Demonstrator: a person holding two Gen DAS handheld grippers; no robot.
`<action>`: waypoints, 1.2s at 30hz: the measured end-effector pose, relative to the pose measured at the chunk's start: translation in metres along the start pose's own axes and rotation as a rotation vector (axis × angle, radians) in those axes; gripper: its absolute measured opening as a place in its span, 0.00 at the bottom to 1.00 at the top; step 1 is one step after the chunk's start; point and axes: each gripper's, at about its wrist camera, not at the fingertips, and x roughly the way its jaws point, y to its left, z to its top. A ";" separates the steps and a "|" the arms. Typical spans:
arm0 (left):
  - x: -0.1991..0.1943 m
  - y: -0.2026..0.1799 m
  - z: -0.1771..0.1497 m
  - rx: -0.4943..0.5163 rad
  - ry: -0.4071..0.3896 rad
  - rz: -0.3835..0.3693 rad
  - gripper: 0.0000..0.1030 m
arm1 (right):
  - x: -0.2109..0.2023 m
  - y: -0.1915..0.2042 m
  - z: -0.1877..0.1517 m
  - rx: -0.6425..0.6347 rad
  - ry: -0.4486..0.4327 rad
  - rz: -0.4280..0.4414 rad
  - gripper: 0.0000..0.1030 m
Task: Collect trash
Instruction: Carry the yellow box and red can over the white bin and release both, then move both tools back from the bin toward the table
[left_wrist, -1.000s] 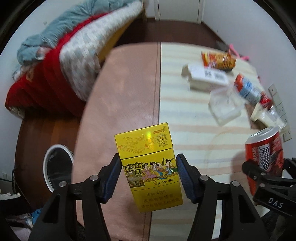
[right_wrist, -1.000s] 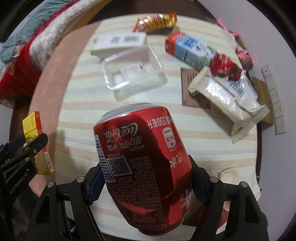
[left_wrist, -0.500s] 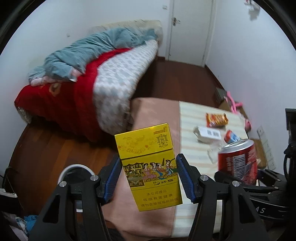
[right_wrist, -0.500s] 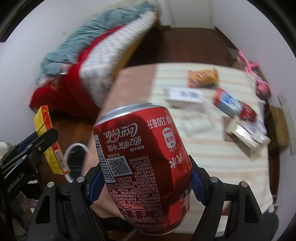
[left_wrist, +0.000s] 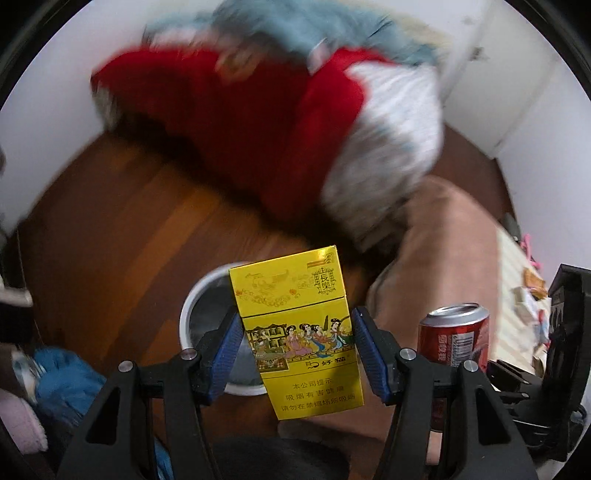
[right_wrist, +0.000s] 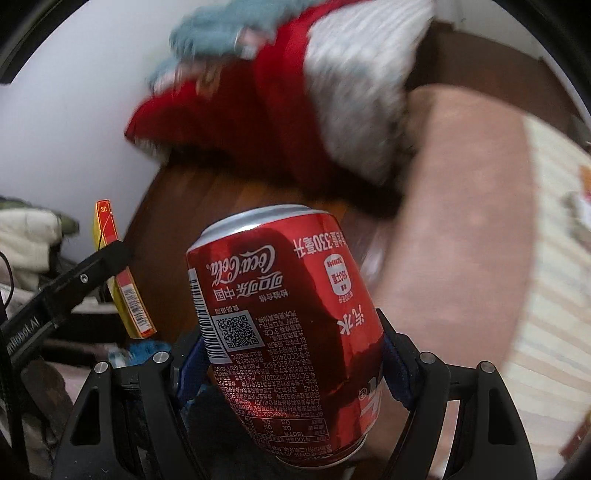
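My left gripper (left_wrist: 295, 350) is shut on a yellow cigarette pack (left_wrist: 295, 325), its blue pads pressed on both sides. Behind and below the pack sits a round white-rimmed trash bin (left_wrist: 199, 306) on the wooden floor. My right gripper (right_wrist: 291, 354) is shut on a dented red cola can (right_wrist: 288, 321), held upside-down by its label. The can (left_wrist: 456, 339) also shows at the right of the left wrist view. The pack (right_wrist: 122, 273) and left gripper finger (right_wrist: 74, 284) appear at the left of the right wrist view. The bin is hidden in the right wrist view.
A bed with red, grey and teal bedding (left_wrist: 295, 110) fills the background. The table with a pink and striped cloth (left_wrist: 454, 251) lies at the right, with several pieces of trash (left_wrist: 532, 291) at its far edge. Blue cloth (left_wrist: 62, 380) lies on the floor at the left.
Both grippers have swung away from the table toward the floor and bed, each still holding its item. The white bin has come under the cigarette pack; the table has slid to the right edge.
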 end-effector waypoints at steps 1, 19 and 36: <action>0.024 0.019 0.002 -0.039 0.045 -0.003 0.55 | 0.026 0.006 0.005 -0.001 0.039 0.002 0.78; 0.125 0.110 -0.015 -0.187 0.169 0.226 0.97 | 0.232 0.038 0.044 -0.058 0.262 -0.092 1.00; 0.075 0.089 -0.066 -0.145 0.163 0.266 0.96 | 0.157 0.029 -0.007 -0.197 0.196 -0.224 1.00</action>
